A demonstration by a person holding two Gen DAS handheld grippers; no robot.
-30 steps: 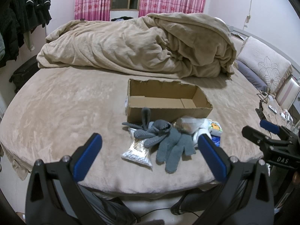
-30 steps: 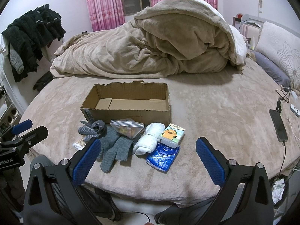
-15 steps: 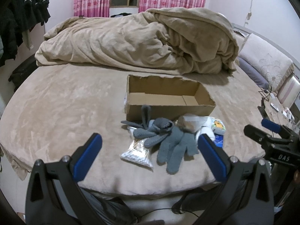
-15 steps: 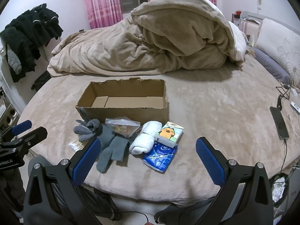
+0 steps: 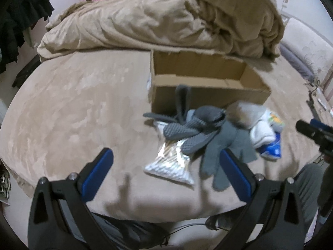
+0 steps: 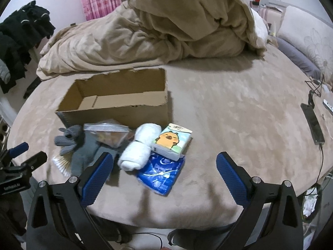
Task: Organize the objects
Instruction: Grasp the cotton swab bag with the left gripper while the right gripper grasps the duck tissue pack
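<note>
Beige bed (image 6: pixel 229 112) under rumpled duvet (image 6: pixel 166 31). Cardboard box (image 6: pixel 116 104) open, empty, mid-bed. Against its near wall: grey gloves (image 5: pixel 208 133), zip bag (image 6: pixel 108 133), white roll (image 6: pixel 141 145), tissue pack (image 6: pixel 171 140) with cartoon animal, writing unreadable, blue packet (image 6: pixel 160 175). Left gripper (image 5: pixel 166 173), right gripper (image 6: pixel 164 175): jaws spread wide, holding nothing.

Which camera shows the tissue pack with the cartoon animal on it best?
The right wrist view. There the tissue pack lies in plain sight with its whole printed top showing, beside the rolled white towel. In the left wrist view only a blurred sliver of it peeks out behind the towel, near the right edge.
</note>
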